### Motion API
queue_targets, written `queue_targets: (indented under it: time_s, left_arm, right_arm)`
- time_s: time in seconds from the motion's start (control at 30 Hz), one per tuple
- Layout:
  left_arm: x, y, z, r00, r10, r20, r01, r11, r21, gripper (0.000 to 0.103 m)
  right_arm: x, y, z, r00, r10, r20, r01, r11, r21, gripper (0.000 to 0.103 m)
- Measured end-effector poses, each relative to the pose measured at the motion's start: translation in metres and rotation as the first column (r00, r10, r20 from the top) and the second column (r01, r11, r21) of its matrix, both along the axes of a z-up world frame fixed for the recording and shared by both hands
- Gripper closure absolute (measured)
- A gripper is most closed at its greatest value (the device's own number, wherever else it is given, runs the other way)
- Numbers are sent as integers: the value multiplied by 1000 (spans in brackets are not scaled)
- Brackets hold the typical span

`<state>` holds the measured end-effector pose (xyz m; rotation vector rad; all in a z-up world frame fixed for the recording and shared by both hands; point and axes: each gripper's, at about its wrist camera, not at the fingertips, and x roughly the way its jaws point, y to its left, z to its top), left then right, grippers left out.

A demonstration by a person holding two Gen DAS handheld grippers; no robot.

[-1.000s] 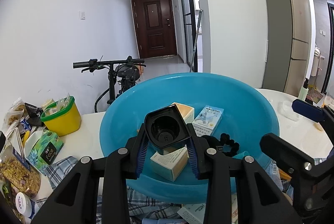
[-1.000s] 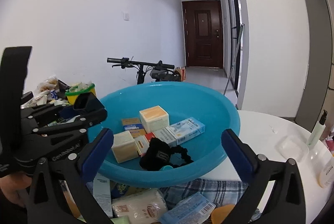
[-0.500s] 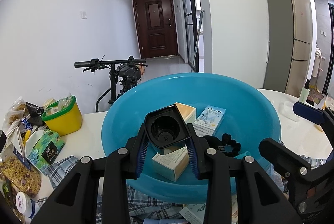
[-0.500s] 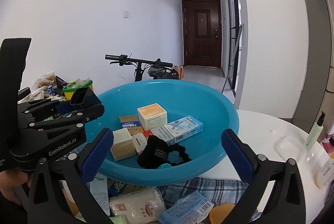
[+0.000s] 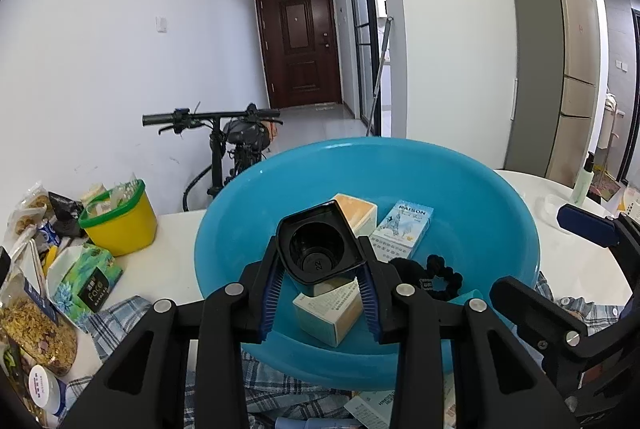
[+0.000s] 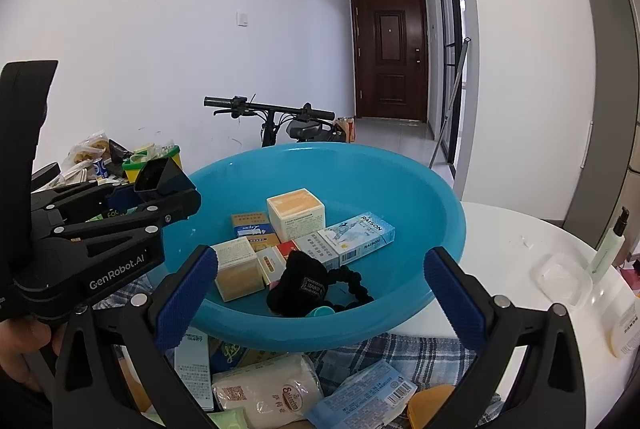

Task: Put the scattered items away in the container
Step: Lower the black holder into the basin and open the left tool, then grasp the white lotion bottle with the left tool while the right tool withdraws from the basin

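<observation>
My left gripper point(image 5: 320, 289) is shut on a black square cup-like box point(image 5: 318, 249), open end toward the camera, held over the near side of the blue basin point(image 5: 500, 229). The same box point(image 6: 162, 179) shows in the right wrist view, above the basin's point(image 6: 420, 189) left rim. Inside the basin lie several small cartons point(image 6: 296, 213) and a black scrunchie point(image 6: 352, 285). My right gripper point(image 6: 320, 293) is open and empty at the basin's near rim.
A yellow tub with a green rim point(image 5: 118, 225), snack bags point(image 5: 36, 325) and a tissue pack point(image 5: 86, 281) stand left. Packets point(image 6: 264, 393) lie on a checked cloth point(image 6: 400, 349) in front. A pump bottle point(image 6: 608, 249) and a clear dish point(image 6: 560, 277) stand right. A bicycle point(image 5: 240, 141) stands behind.
The left gripper with the black box has shifted slightly forward over the basin. The right gripper has stayed open and has edged a little closer.
</observation>
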<state>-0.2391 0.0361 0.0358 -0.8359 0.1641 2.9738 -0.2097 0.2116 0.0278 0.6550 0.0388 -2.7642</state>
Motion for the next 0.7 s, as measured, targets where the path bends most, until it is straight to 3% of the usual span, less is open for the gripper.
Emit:
queue_targets:
  time_s: [0.03, 0.07, 0.1, 0.17, 0.3, 0.7]
  left_arm:
    - [-1, 0, -1, 1000, 15, 1, -15, 1000, -7, 26]
    - [-1, -1, -1, 999, 41, -10, -42, 999, -24, 13]
    - [1, -1, 0, 997, 75, -35, -76, 996, -46, 9]
    - [3, -3, 4, 995, 88, -57, -91, 994, -57, 9]
    - [3, -10, 6, 997, 70, -37, -70, 998, 1, 8]
    - [6, -5, 3, 997, 72, -29, -73, 997, -21, 8]
  right_arm:
    - [0, 0, 0, 1000, 1, 2, -1, 1000, 1, 0]
    - [0, 0, 0, 1000, 4, 5, -4, 1000, 0, 0]
    - [0, 0, 0, 1000, 4, 5, -4, 1000, -1, 0]
    - [0, 0, -1, 1000, 4, 8, -4, 1000, 0, 0]
    - [2, -1, -1, 1000, 7, 6, -7, 1000, 2, 0]
    - [3, -1, -2, 1000, 3, 9, -4, 1000, 4, 0]
